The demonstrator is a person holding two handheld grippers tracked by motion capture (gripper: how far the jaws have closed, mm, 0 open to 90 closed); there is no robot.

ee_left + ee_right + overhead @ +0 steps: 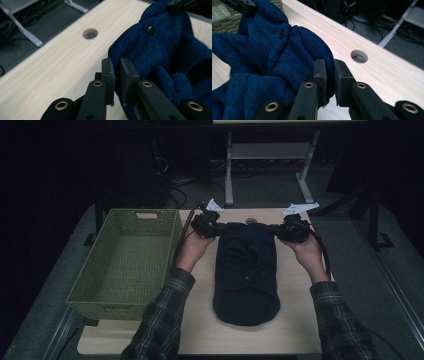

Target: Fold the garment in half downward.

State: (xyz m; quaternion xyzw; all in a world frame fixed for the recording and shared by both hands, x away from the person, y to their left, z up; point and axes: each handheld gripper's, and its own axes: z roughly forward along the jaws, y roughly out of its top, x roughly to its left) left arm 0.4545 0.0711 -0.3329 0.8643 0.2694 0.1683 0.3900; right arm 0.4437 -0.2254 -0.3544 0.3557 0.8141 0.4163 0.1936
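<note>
Dark blue knitted button-front garment [246,272] lies lengthwise down the middle of the light wooden desk [295,330], its far end at the desk's far edge and its near end short of the near edge. Left gripper [214,231] has its jaws closed on the garment's far left corner; in the left gripper view the black pads [127,72] pinch blue knit. Right gripper [280,232] has its jaws clamped on the far right corner, fabric pinched between its pads [320,72] in the right gripper view. A black button [150,30] shows on the knit. Round cable hole [90,33] sits in the desk near the far edge, just beyond the garment. Green woven rectangular basket [95,290] sits at the desk's left edge, beside the left forearm's plaid sleeve [160,320].
</note>
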